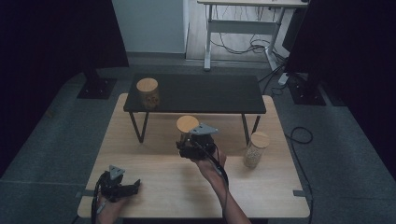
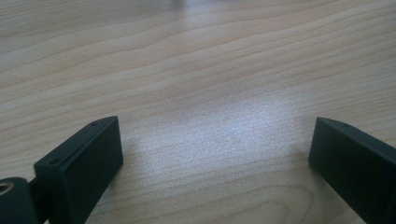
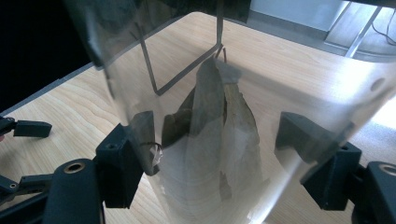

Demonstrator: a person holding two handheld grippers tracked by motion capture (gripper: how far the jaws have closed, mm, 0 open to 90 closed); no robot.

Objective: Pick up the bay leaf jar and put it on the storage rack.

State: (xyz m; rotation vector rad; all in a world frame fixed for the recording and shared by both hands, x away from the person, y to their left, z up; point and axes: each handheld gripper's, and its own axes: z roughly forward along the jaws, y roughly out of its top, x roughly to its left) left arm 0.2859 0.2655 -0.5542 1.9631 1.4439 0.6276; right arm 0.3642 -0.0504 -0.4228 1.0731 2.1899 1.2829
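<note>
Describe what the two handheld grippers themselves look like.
Both the left gripper and the right gripper are black, each with a grey three-cornered plate on top and a black cable trailing back along the forearm. Each has two flat, blocky black jaws with small screw holes. Both forearms are bare, with no sleeves in sight.

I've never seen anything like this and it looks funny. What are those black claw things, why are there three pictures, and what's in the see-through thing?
A person holds a two-jaw grabbing tool in each hand. One picture looks down from above the wooden table; the other two come from small cameras riding on each tool. The left gripper rests open over bare wood. The right gripper squeezes a clear jar with a wooden lid; inside are what look like dried leaves. A second jar stands on the table, and a third on the small black shelf.
</note>
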